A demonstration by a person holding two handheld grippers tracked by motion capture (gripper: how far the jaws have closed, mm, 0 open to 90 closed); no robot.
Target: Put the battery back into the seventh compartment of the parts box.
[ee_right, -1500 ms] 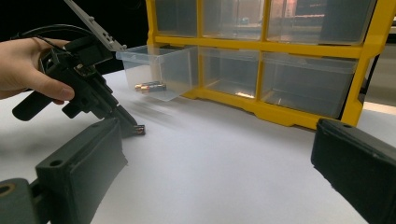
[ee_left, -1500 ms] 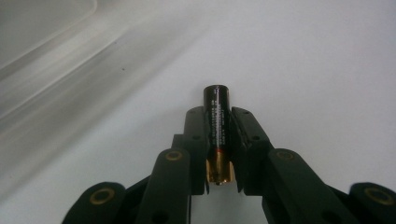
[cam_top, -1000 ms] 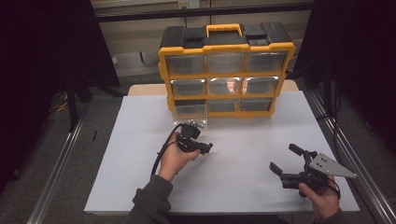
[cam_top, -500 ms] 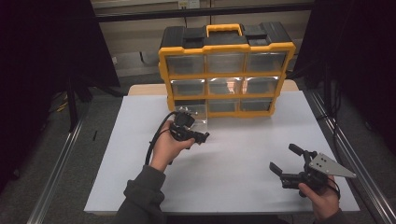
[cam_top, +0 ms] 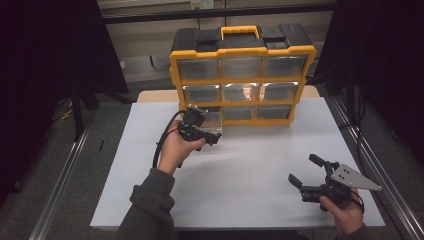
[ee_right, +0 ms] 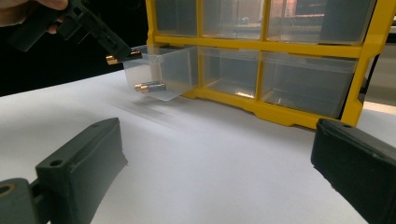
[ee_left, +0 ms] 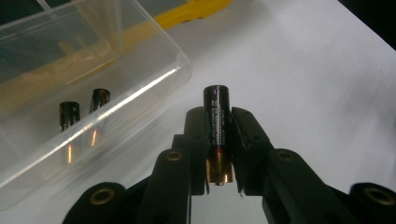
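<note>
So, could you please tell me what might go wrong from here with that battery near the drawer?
1. The left tongs grip the battery along a short stretch, so it could slip out and roll off across the table.
2. The pulled-out clear drawer sits close; the tongs might knock its rim and jolt the two batteries inside.

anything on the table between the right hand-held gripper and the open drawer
Nothing: bare white table runs from the right hand-held gripper to the open drawer, seen in the right gripper view.

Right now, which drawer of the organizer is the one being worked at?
Start at the yellow organizer at the table's far edge. In its bottom row, the leftmost clear drawer is pulled out, with two batteries inside. Its neighbours are all pushed in.
</note>
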